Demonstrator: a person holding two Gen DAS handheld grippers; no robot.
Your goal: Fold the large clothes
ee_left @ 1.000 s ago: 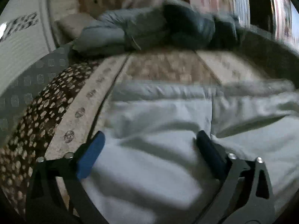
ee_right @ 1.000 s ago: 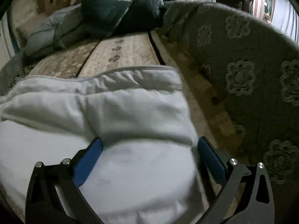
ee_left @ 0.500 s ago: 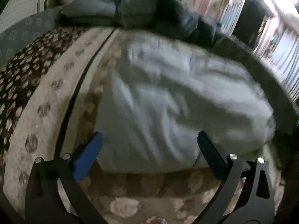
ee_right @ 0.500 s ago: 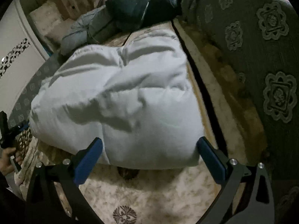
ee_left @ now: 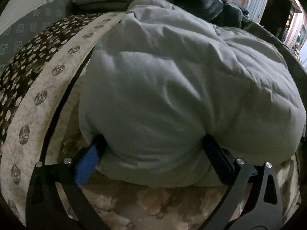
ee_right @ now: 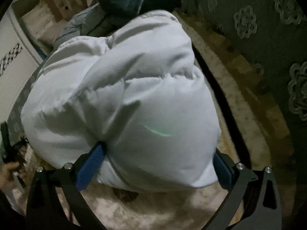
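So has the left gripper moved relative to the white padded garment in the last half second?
Yes. The left gripper has come forward: its fingers now press into the white padded garment's near edge, hiding the patterned rug strip.

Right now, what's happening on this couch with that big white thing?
A person is working a puffy white padded garment, folded into a thick bundle, on the patterned beige seat cover. The left claw and right claw are both wide open, their fingers pushed against the bundle's near edge on either side of a bulge, not clamped. Darker padded jackets are piled at the far end.
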